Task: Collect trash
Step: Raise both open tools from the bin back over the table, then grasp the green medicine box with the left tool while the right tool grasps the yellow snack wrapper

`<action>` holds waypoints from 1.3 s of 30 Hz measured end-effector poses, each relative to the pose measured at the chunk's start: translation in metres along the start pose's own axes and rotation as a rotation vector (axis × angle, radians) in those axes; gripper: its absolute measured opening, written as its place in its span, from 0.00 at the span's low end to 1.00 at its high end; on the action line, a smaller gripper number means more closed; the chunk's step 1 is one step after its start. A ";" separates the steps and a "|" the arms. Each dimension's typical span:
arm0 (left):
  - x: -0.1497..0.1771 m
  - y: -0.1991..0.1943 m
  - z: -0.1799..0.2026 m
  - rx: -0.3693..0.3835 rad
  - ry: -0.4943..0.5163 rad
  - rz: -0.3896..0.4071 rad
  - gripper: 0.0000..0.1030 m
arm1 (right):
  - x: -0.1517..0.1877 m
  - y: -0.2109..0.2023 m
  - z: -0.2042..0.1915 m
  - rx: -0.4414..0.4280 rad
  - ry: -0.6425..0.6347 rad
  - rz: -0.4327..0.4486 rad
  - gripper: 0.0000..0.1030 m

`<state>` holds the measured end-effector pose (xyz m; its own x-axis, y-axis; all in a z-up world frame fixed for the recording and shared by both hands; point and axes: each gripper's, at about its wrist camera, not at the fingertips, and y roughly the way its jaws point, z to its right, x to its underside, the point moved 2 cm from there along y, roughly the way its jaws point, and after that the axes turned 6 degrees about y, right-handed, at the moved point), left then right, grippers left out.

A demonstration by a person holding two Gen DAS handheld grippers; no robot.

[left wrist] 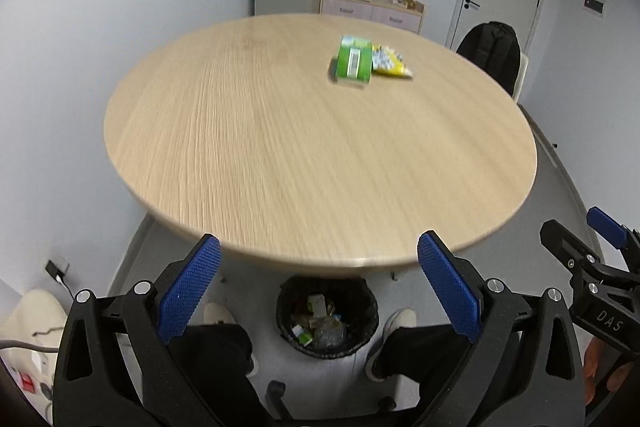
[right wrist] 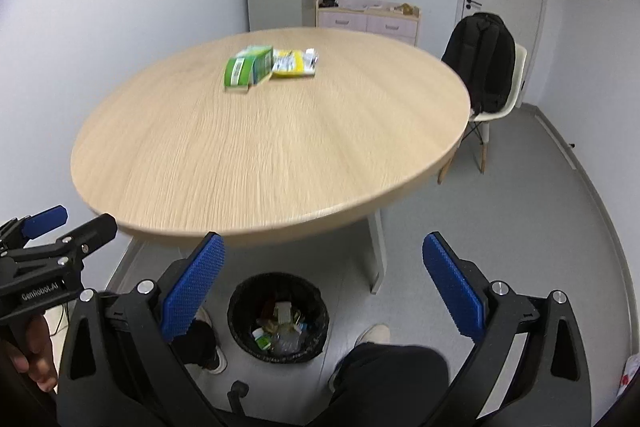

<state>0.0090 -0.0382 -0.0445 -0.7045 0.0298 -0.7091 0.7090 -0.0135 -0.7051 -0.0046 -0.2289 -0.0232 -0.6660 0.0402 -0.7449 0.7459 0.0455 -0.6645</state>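
Both my grippers hang wide open and empty over the near edge of the table (left wrist: pixel 224 131) — left gripper (left wrist: pixel 318 291), right gripper (right wrist: pixel 322 287). The trash lies well across the top: a green carton (left wrist: pixel 352 61) on its side, a yellow wrapper (left wrist: pixel 390 63) touching it. The bin (left wrist: pixel 327 315) sits on the floor below me, already part full. I judge the carton light and crushable — best pinched across its narrow sides. The wrapper looks thin, limp and slick, so I'd take a raised, crinkled edge rather than the flat face.
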 end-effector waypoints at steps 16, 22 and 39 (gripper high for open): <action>-0.076 0.052 0.001 -0.015 0.011 -0.032 0.94 | -0.088 0.036 0.025 0.011 0.051 0.013 0.92; -0.107 0.085 0.004 -0.015 0.024 -0.053 0.94 | -0.120 0.069 0.026 0.019 0.038 0.005 0.92; -0.194 0.182 0.014 -0.035 0.056 -0.103 0.93 | -0.184 0.163 0.034 0.028 0.047 -0.036 0.92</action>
<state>0.2744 -0.0606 -0.0354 -0.7713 0.0853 -0.6307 0.6346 0.0275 -0.7724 0.2394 -0.2624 0.0032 -0.6912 0.0855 -0.7175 0.7212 0.0199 -0.6924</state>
